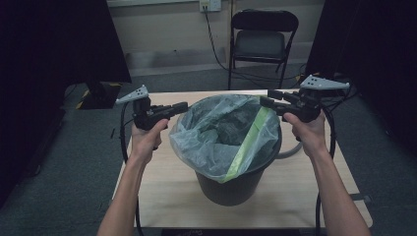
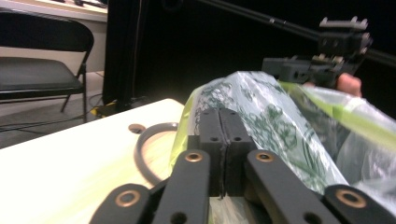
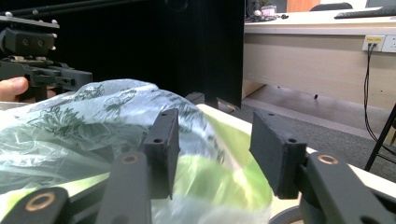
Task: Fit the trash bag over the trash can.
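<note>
A black bin [image 1: 231, 189] stands on the wooden table [image 1: 167, 196], lined with a clear plastic bag [image 1: 216, 132] that has a green strip [image 1: 248, 140]. My left gripper [image 1: 183, 106] is at the bag's left rim. In the left gripper view its jaws [image 2: 223, 154] are pressed together against the bag film [image 2: 261, 107], apparently pinching the edge. My right gripper [image 1: 265, 101] is at the bag's far right rim. Its jaws [image 3: 215, 149] stand open, with the bag [image 3: 93, 126] and its green edge [image 3: 224, 182] between and below them.
A grey ring [image 1: 291, 150] lies on the table right of the bin, behind the bag [image 2: 149, 149]. A black folding chair [image 1: 263, 34] stands beyond the table. Dark curtains hang on both sides. Cables trail from both grippers.
</note>
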`<state>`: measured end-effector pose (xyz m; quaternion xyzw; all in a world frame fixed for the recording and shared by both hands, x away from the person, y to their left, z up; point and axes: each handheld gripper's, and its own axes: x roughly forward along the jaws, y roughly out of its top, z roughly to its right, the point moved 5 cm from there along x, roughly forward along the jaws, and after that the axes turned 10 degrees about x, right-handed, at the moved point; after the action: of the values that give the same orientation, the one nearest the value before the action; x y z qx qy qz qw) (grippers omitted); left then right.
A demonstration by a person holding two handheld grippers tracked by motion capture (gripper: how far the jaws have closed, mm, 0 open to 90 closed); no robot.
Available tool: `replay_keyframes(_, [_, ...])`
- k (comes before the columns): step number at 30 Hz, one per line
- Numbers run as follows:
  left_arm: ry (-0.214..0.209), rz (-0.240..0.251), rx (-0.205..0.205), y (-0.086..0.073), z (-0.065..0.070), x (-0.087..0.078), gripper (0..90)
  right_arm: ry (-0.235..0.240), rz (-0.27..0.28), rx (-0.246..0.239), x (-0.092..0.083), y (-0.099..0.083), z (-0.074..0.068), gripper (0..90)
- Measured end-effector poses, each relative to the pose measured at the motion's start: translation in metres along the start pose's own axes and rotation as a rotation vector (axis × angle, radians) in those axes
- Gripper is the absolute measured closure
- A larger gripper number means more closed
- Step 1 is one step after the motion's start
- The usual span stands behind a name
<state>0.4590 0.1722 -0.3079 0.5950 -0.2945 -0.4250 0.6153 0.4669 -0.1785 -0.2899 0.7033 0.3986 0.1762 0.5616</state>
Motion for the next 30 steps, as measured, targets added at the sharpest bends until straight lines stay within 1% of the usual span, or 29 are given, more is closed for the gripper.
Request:
replay_keyframes(4, [-0.011,0.013,0.008,-0.003,0.009,-0.012,90.0,0.005,-0.024,-0.009,0.003,-0.001,-0.004,52.7])
replay_keyframes(6, [-0.003,-0.015,0.026,-0.004,0.013,-0.017,90.0,0.007,-0.049,-0.015,0.006,-0.003,-0.006,54.0])
replay_keyframes(7, [-0.007,-0.022,0.027,-0.006,0.016,-0.020,90.0,-0.007,-0.065,-0.026,0.007,-0.004,-0.006,54.0])
replay_keyframes(8, [-0.009,-0.025,0.032,-0.008,0.018,-0.022,90.0,-0.014,-0.070,-0.024,0.007,-0.005,-0.006,54.8])
replay_keyframes(9, [-0.023,-0.014,0.027,-0.010,0.021,-0.027,90.0,-0.008,-0.069,-0.022,0.006,-0.005,-0.006,56.2])
replay_keyframes(10, [-0.031,-0.014,0.024,-0.011,0.023,-0.029,90.0,0.000,-0.070,-0.021,0.004,-0.006,-0.006,57.9])
replay_keyframes(11, [-0.024,-0.020,0.032,-0.013,0.025,-0.031,90.0,-0.001,-0.072,-0.024,0.003,-0.006,-0.006,60.7])
replay_keyframes(12, [-0.027,-0.017,0.032,-0.014,0.026,-0.032,90.0,-0.007,-0.070,-0.025,0.003,-0.006,-0.005,62.3])
replay_keyframes(13, [-0.040,-0.013,0.023,-0.015,0.029,-0.034,90.0,-0.006,-0.068,-0.021,0.002,-0.006,-0.004,66.1])
replay_keyframes(14, [-0.052,-0.005,0.017,-0.016,0.031,-0.036,90.0,0.011,-0.066,-0.015,0.002,-0.005,-0.003,69.5])
replay_keyframes(15, [-0.059,-0.004,0.025,-0.016,0.033,-0.038,90.0,0.017,-0.063,-0.013,0.002,-0.005,-0.003,72.6])
replay_keyframes(16, [-0.058,-0.003,0.028,-0.016,0.034,-0.040,90.0,0.020,-0.056,-0.020,0.001,-0.004,-0.004,79.0])
replay_keyframes(18, [-0.055,0.022,0.021,-0.014,0.033,-0.045,88.4,0.030,-0.040,-0.016,-0.001,-0.001,-0.003,85.1])
replay_keyframes(21, [-0.031,0.066,0.012,-0.007,0.028,-0.049,80.4,0.047,-0.011,0.007,-0.003,0.002,0.000,87.6])
replay_keyframes(23, [-0.027,0.088,0.017,0.000,0.025,-0.045,77.6,0.036,0.000,0.017,-0.006,0.002,0.003,88.5])
replay_keyframes(24, [-0.022,0.087,0.026,0.002,0.023,-0.040,74.4,0.032,0.005,0.021,-0.008,0.001,0.005,88.9])
replay_keyframes(26, [-0.012,0.076,0.024,0.005,0.019,-0.028,68.4,0.026,0.012,0.038,-0.012,-0.003,0.009,89.4])
replay_keyframes(28, [-0.019,0.059,0.014,0.005,0.015,-0.010,66.3,0.027,0.024,0.054,-0.016,-0.008,0.013,90.0])
replay_keyframes(29, [-0.015,0.043,0.007,0.005,0.014,-0.003,65.7,0.024,0.025,0.062,-0.018,-0.012,0.014,90.0])
replay_keyframes(30, [-0.018,0.041,0.002,0.004,0.013,0.003,65.5,0.024,0.024,0.069,-0.019,-0.015,0.016,90.0])
